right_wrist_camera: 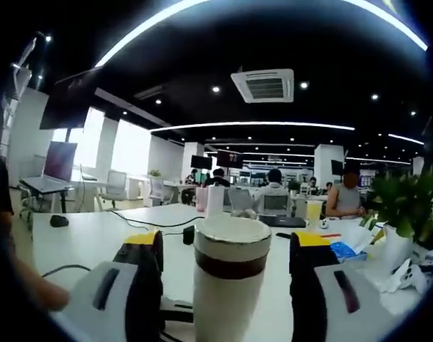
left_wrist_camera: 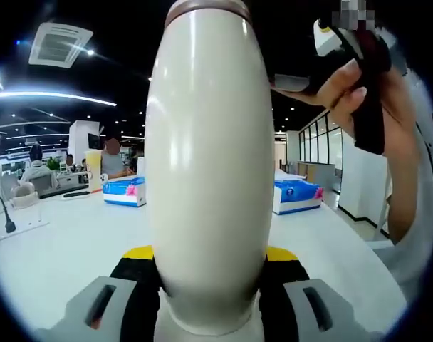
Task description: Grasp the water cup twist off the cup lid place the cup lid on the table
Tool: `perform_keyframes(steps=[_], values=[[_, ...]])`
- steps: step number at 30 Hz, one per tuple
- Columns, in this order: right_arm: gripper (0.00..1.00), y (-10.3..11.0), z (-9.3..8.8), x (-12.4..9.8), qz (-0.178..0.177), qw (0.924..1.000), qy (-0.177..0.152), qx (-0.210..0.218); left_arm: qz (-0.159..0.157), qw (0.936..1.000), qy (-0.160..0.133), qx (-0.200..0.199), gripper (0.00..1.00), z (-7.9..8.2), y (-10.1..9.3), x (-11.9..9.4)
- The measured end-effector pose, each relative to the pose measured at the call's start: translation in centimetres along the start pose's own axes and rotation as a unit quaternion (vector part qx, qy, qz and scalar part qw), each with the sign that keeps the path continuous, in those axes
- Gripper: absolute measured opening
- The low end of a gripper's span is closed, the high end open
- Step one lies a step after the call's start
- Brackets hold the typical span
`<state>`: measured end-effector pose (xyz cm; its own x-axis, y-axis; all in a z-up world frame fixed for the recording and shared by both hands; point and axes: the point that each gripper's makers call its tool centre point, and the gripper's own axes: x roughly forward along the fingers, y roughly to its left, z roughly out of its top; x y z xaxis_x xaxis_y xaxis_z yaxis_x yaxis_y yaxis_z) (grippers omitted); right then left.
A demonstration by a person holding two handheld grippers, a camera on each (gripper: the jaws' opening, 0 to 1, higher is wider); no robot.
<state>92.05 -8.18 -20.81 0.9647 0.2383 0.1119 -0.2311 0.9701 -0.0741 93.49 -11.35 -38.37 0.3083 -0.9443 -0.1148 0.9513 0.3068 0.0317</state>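
Left tongs (left_wrist_camera: 209, 299) pinching 1 water cup (left_wrist_camera: 208, 164), right tongs (right_wrist_camera: 227, 285) spread around it, 2 blue boxes (left_wrist_camera: 124, 191).

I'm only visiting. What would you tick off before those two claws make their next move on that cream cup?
1. Left gripper clamped on tall cream water cup: ok, pads meet both sides.
2. Round cream cup lid seated on the cup: ok.
3. Right gripper lined up on the lid: ok, jaws stand either side.
4. Right jaws closed on the lid: not ok, gaps on both sides.
5. Bare spot on white table for the lid: ok.
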Motion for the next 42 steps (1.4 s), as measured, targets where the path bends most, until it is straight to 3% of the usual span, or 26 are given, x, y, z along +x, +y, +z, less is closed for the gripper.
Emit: perform_keyframes(steps=[5,11,16,21,29,42], values=[[0.66,-0.5,0.1,0.2,-0.012,0.9999,0.001,-0.003,0.000,1.0000,0.000,0.000,0.55,0.0,0.0,0.0],[0.54,0.0,0.0,0.5,-0.005,0.9999,0.010,-0.010,0.000,1.0000,0.000,0.000,0.55,0.0,0.0,0.0],[0.55,0.0,0.1,0.9,-0.005,0.9999,0.010,-0.012,0.000,1.0000,0.001,0.000,0.55,0.0,0.0,0.0],[0.46,-0.7,-0.2,0.8,-0.022,0.9991,0.021,-0.030,0.000,1.0000,0.001,0.000,0.55,0.0,0.0,0.0],[0.45,-0.8,-0.4,1.1,-0.010,0.9992,0.023,-0.031,0.000,1.0000,0.001,0.000,0.55,0.0,0.0,0.1],[0.45,-0.7,-0.2,1.3,0.045,0.9986,0.011,-0.024,0.001,1.0000,0.001,-0.002,0.55,0.0,0.1,0.1]])
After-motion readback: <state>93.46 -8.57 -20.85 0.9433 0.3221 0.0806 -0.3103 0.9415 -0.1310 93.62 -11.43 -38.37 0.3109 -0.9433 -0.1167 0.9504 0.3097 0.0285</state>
